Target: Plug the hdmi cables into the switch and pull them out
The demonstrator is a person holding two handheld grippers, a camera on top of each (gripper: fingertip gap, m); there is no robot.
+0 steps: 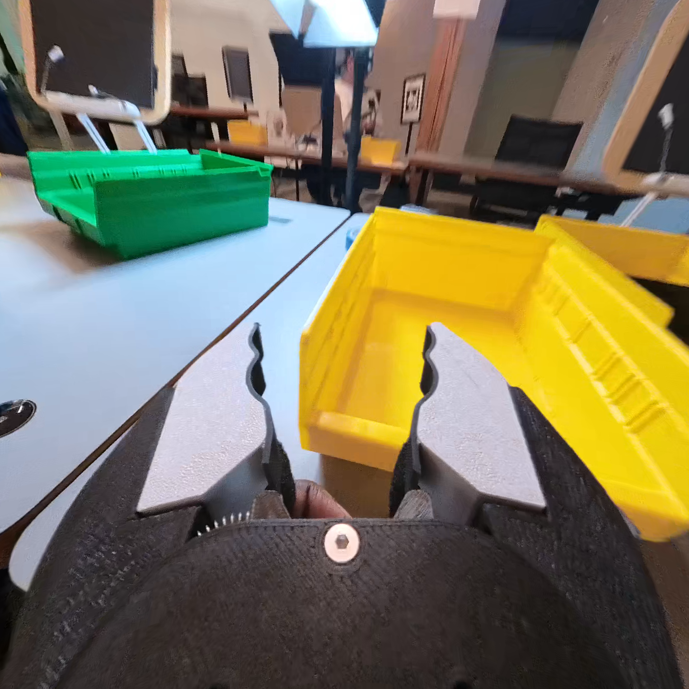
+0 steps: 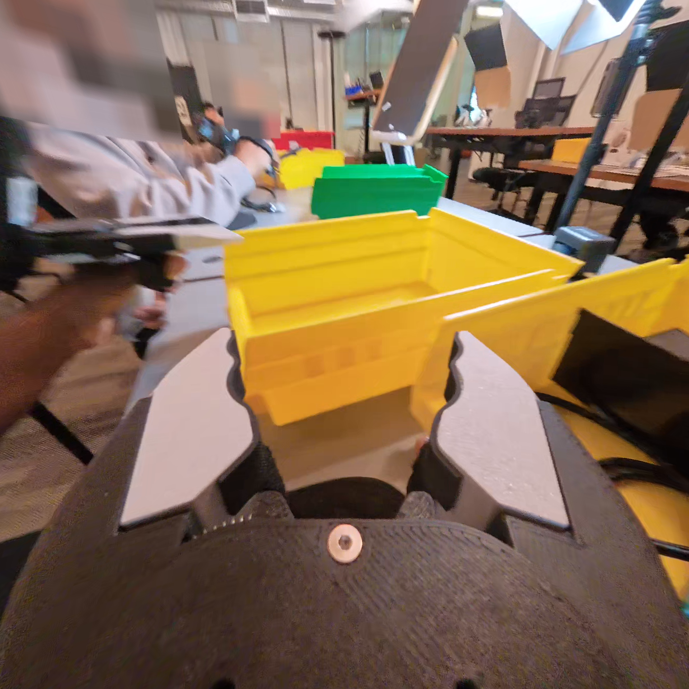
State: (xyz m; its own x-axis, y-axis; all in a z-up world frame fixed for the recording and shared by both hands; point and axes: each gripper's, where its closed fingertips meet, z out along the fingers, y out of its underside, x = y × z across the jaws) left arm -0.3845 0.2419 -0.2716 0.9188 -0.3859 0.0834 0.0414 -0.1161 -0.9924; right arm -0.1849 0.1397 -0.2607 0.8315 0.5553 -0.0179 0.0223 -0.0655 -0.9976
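Nearest in the left wrist view, the left gripper [image 1: 343, 328] holds its grey fingers [image 1: 208, 417] spread apart with nothing between them, hovering over the pale worktop [image 1: 112, 328] at the near end of an empty yellow bin [image 1: 440, 283]. A seam between two worktop panels runs diagonally past the left finger, and a round dark grommet [image 1: 15, 415] sits in the surface at the far left. In the right wrist view, the right gripper [image 2: 343, 335] also has its fingers [image 2: 197, 421] wide apart and empty, pointed at the side wall of that same bin [image 2: 335, 358]. Just to its right stands a second yellow bin [image 2: 522, 335], and inside it lie a black box [image 2: 630, 376], apparently the switch, and black cables [image 2: 634, 466] coiled beside it; whether any cable is plugged in cannot be told. At the left of this view the left gripper [image 2: 208, 233] shows in a hand, level above the worktop. Farther back rests a green bin [image 1: 156, 201], with tilted dark panels on stands behind it. Beyond that, another person in a grey sleeve [image 2: 149, 179] works at the same worktop near more yellow bins, with tables and chairs across the room.
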